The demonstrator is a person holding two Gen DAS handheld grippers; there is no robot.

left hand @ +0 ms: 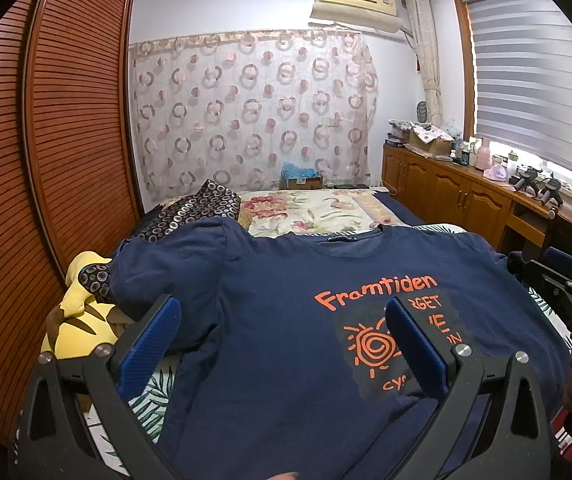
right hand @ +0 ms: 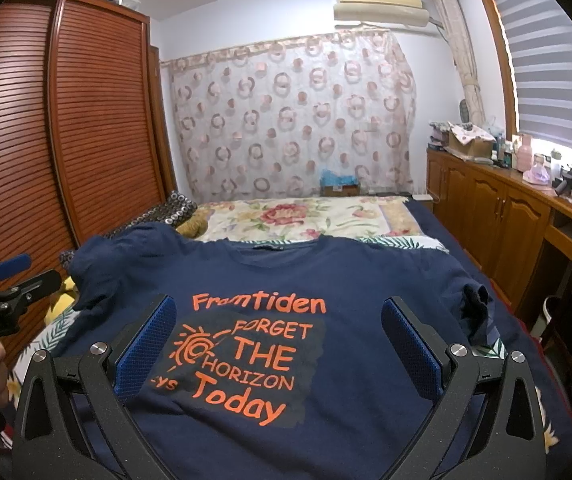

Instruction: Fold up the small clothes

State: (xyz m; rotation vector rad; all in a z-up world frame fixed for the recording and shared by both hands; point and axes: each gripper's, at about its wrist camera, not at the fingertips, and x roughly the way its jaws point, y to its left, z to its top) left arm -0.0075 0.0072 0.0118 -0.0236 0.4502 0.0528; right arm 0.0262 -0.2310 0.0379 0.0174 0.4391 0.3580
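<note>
A navy T-shirt (left hand: 286,300) (right hand: 345,280) with orange print lies spread face up on the bed, collar away from me. Its left sleeve is bunched over a pillow; its right sleeve (right hand: 475,312) is crumpled. My left gripper (left hand: 282,320) hovers open above the shirt's left half, blue pads wide apart, nothing between them. My right gripper (right hand: 278,320) hovers open over the printed chest, also empty. Each gripper shows at the edge of the other's view, held by a hand.
A yellow plush toy (left hand: 82,316) and a dark patterned pillow (left hand: 202,208) lie at the shirt's left. A floral quilt (right hand: 305,216) covers the far bed. A slatted wardrobe (left hand: 66,120) stands left, wooden cabinets (right hand: 497,216) with clutter right.
</note>
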